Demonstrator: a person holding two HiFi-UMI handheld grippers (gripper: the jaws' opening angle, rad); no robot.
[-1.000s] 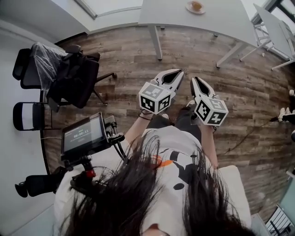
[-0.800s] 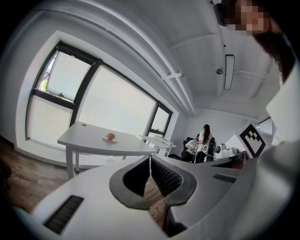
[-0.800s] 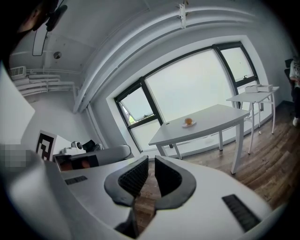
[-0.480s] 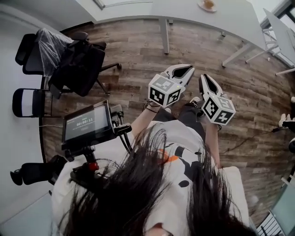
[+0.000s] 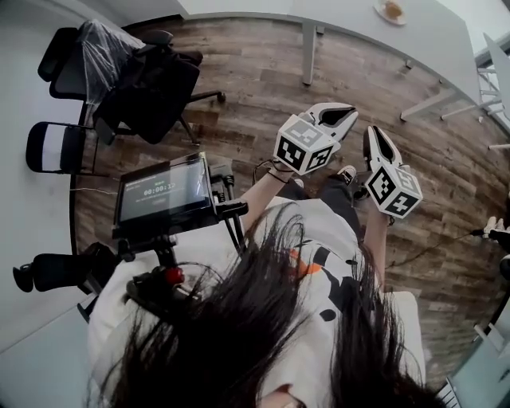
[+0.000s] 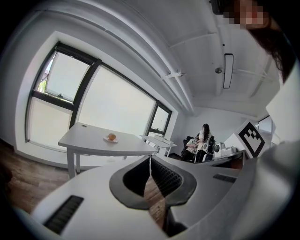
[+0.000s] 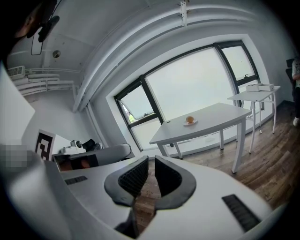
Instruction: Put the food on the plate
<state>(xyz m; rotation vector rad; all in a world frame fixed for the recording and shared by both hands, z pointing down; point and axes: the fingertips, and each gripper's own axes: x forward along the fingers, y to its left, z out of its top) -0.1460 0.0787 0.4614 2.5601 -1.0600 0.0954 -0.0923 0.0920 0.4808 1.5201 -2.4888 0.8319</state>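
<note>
A small plate (image 5: 390,11) with a round orange-brown piece of food (image 6: 111,136) on it stands on a grey table (image 5: 446,40) far off across the room. It shows in the left gripper view and, as a plate (image 7: 190,121), in the right gripper view. My left gripper (image 5: 341,114) and right gripper (image 5: 374,135) are held side by side in front of the person's body, above the wooden floor and far from the table. Both point toward the table. Both sets of jaws are shut with nothing between them.
An office chair draped with a dark coat (image 5: 147,96) and a folding chair (image 5: 56,147) stand at the left. A monitor on a stand (image 5: 163,191) is close by on the left. A second white table (image 7: 255,96) stands beyond the first. A seated person (image 6: 202,140) is at the back.
In the head view the grippers, the table and the plate have all drifted to the right as the person moves. Both grippers stay shut and empty.
</note>
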